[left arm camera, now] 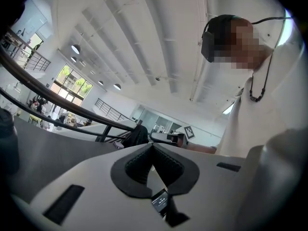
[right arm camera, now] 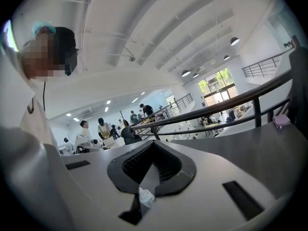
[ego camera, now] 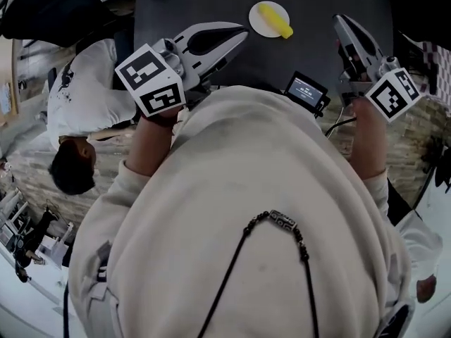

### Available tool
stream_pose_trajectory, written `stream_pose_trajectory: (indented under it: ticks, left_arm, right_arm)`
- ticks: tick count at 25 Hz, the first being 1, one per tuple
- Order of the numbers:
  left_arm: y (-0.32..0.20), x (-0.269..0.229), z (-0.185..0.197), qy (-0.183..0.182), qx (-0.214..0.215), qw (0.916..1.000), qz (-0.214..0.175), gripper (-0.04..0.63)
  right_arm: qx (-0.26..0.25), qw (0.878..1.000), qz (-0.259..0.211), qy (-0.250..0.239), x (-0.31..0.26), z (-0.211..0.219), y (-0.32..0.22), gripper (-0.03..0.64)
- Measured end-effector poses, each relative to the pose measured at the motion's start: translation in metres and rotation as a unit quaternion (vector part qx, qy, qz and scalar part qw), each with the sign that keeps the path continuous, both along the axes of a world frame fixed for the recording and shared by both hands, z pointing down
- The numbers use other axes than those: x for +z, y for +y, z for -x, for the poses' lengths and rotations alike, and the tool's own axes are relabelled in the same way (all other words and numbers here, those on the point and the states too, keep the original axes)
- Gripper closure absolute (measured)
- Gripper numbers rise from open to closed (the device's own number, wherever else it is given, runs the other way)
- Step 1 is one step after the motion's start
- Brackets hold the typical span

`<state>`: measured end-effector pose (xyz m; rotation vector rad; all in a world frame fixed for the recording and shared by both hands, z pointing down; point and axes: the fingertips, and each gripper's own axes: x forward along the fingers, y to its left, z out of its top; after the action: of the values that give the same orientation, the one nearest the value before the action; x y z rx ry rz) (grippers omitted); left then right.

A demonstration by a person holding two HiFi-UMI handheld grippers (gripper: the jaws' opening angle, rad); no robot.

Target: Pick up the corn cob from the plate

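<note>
Yellow corn cob (ego camera: pixel 275 20) is lying on a small round white plate (ego camera: pixel 258 25), out on the dark grey table (ego camera: pixel 317 13) ahead of me in the head view. Its long axis is running diagonally: one end is pointing up-left, the other down-right and poking out past the plate's rim. I'm holding my left gripper (ego camera: pixel 242 38) just lower-left of the plate and my right gripper (ego camera: pixel 340 22) off to its right, neither touching it. Both sets of jaws are sitting pressed together with nothing between them. Bare tabletop is showing all around the plate, so there's room on every side. A small black screen device (ego camera: pixel 306 90) is sitting by the near edge, between my grippers.
</note>
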<state>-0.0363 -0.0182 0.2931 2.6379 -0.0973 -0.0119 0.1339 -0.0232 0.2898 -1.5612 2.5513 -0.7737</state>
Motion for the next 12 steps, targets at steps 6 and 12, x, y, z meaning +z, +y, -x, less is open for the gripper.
stream_pose_trajectory:
  ticks: [6, 12]
  left_arm:
    - [-0.011, -0.003, 0.006, -0.007, -0.028, 0.9995, -0.014, 0.591]
    - [-0.012, 0.003, 0.011, -0.018, -0.048, 0.9986, -0.012, 0.591]
  right_arm:
    - [-0.049, 0.998, 0.017, 0.027, 0.015, -0.003, -0.036, 0.603]
    - [-0.078, 0.996, 0.037, 0.029, 0.033, 0.0, -0.055, 0.603]
